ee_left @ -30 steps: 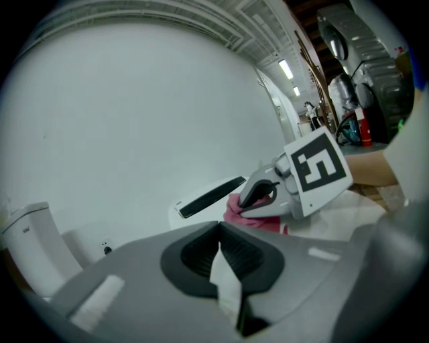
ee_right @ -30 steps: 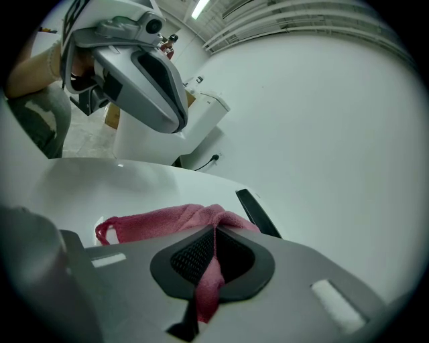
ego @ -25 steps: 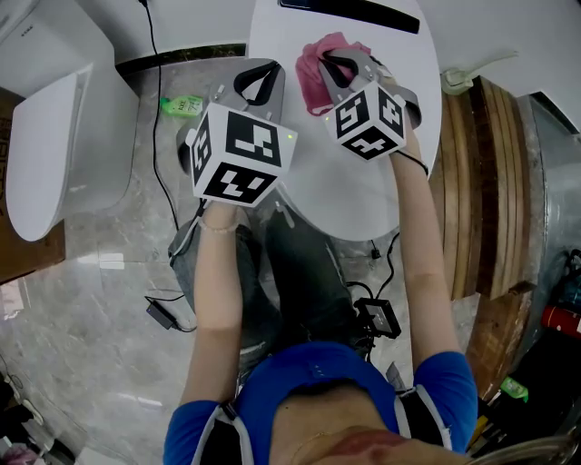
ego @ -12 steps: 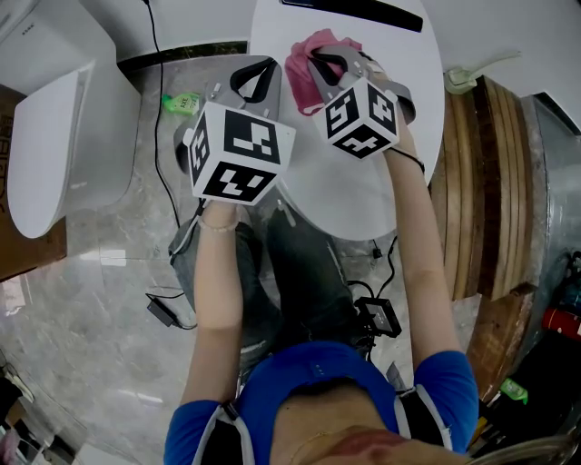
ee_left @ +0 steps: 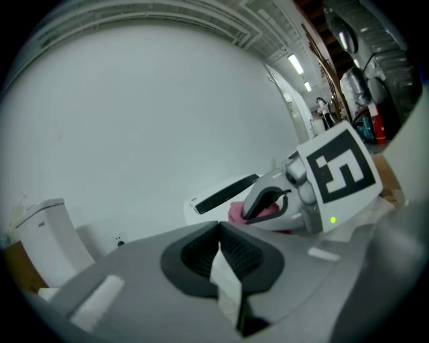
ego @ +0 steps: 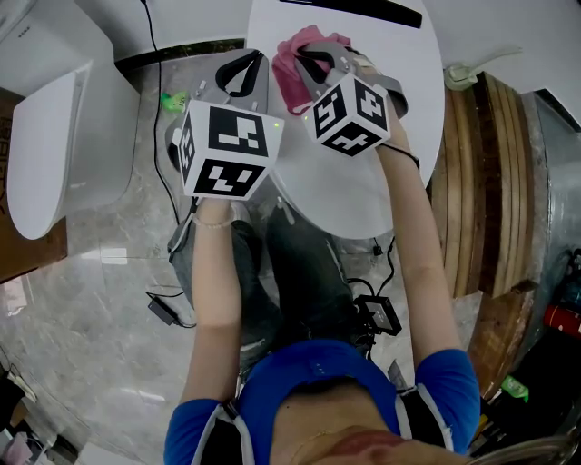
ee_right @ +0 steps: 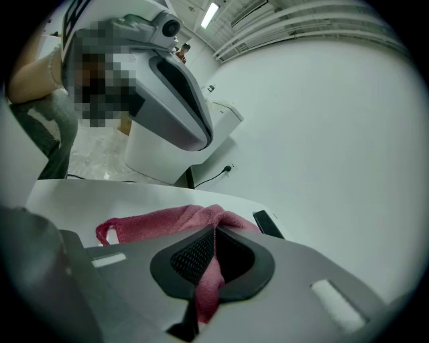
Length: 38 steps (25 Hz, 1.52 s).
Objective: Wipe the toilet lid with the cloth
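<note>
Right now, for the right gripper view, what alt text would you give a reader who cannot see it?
The right tongs are shut on a pink cloth, the rest of which lies on a white surface. Behind it stand a white toilet and a white wall.

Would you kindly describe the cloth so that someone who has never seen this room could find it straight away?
Find the round white surface in front of the person. Near its far edge, just short of a flat black slab, lies the cloth, pinched in the shut right gripper. It is the only pink, crumpled thing there; its neighbours are white, grey or black.
</note>
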Each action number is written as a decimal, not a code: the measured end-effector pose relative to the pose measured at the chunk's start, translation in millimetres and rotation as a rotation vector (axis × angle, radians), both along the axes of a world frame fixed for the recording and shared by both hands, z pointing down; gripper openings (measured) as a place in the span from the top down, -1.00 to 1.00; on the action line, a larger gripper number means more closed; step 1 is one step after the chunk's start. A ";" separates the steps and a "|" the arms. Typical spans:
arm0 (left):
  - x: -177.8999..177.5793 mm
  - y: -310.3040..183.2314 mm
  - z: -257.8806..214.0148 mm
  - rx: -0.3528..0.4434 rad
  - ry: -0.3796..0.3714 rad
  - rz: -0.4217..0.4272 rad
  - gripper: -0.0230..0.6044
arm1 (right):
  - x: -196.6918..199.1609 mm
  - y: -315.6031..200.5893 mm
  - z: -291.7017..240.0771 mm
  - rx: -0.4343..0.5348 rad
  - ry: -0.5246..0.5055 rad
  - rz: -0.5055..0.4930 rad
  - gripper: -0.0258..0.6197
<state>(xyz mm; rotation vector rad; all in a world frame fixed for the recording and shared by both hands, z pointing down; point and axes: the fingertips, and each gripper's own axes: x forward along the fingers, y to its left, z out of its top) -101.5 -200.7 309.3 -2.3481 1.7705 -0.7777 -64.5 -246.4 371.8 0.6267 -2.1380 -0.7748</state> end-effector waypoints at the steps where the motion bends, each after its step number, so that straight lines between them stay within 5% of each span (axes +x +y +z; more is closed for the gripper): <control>1: -0.3 -0.3 -1.9 0.008 0.011 -0.002 0.92 | -1.7 0.7 -0.1 0.001 0.002 -0.004 0.94; 8: -5.5 -3.1 -7.3 0.029 0.077 -0.012 0.92 | -13.2 4.7 1.8 0.004 0.021 -0.029 0.94; 38: -28.3 -9.2 -12.9 0.056 0.104 -0.088 0.92 | -41.3 23.1 5.1 0.013 0.038 -0.105 0.94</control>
